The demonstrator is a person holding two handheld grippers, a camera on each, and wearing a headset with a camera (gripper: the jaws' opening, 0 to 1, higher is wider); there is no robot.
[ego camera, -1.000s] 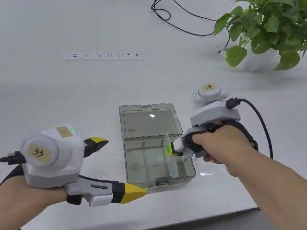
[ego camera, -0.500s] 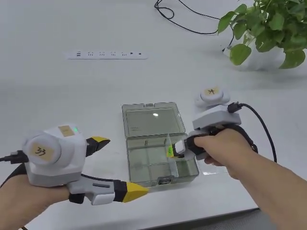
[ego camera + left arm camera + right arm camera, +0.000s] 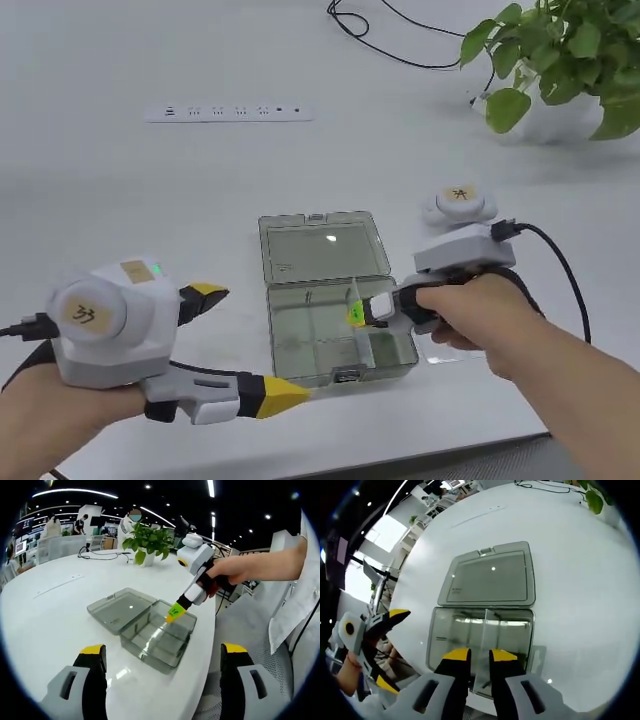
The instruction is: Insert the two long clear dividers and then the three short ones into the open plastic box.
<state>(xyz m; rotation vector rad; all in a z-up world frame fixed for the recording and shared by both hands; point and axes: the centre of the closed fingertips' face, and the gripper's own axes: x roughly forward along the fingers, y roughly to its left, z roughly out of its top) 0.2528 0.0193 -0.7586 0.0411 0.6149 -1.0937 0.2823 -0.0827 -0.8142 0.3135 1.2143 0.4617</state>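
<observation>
Over box [image 3: 300, 345], tool [image 3: 479, 656] tight on divider [image 3: 485, 626].

- Your left gripper [image 3: 248, 342]: white body, black jaws, yellow tips.
- The box [image 3: 320, 250] ahead of your right gripper [image 3: 356, 316]: smoky grey, see-through.
- The divider [image 3: 484, 630] pinched in that gripper: clear.

The head view looks forward and down on the white table [image 3: 120, 200] from its near edge, the left gripper view faces the open box [image 3: 155, 645] from low and farther off, the right gripper view sits close above it, all three sharing the box.
</observation>
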